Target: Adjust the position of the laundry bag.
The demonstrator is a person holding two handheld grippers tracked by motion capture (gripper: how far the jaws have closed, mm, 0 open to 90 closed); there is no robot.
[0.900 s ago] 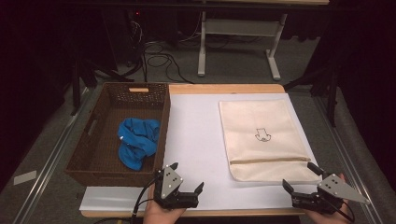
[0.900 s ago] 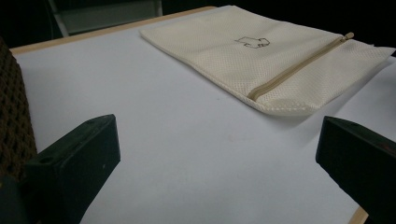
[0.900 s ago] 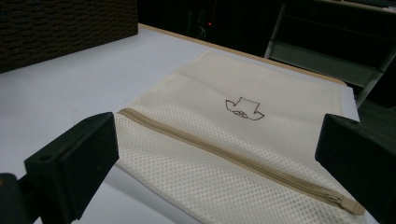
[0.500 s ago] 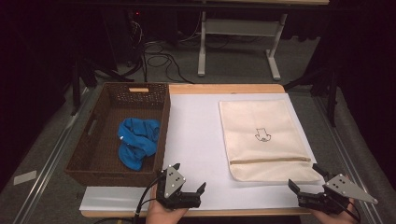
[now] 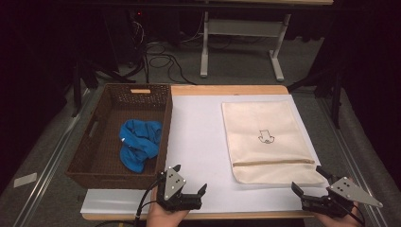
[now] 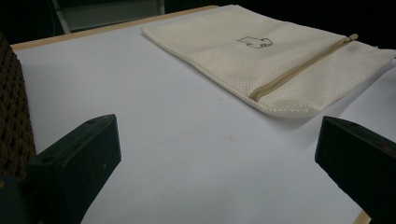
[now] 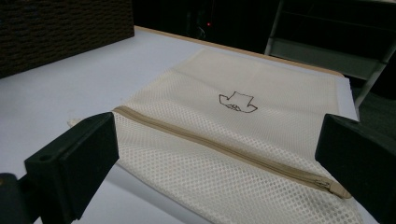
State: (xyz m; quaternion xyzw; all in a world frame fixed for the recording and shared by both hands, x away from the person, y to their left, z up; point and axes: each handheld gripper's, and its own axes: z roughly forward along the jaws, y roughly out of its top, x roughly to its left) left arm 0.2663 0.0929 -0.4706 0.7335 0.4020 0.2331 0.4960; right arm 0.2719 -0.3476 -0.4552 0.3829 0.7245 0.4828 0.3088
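A cream mesh bag (image 5: 267, 137) with a small drawn mark lies flat on the white sheet (image 5: 198, 142), its zipper (image 5: 274, 162) shut near the front end. A blue cloth (image 5: 139, 144) lies crumpled in the brown wicker basket (image 5: 168, 123) at the left. My left gripper (image 5: 189, 178) is at the front edge beside the basket's near corner, open and empty. My right gripper (image 5: 308, 179) is open and empty just in front of the bag's near right corner. The bag (image 6: 271, 51) lies ahead of the left jaws. The bag (image 7: 243, 121) lies close under the right jaws.
The basket wall (image 6: 14, 121) stands close at the left of the left gripper. The basket (image 7: 60, 32) is far off in the right gripper view. Beyond the table's wooden far edge (image 5: 227, 89) are cables and a metal frame on the dark floor.
My right gripper has drifted a little to the right and toward the table's front edge. The left gripper, the bag and the cloth have stayed put.
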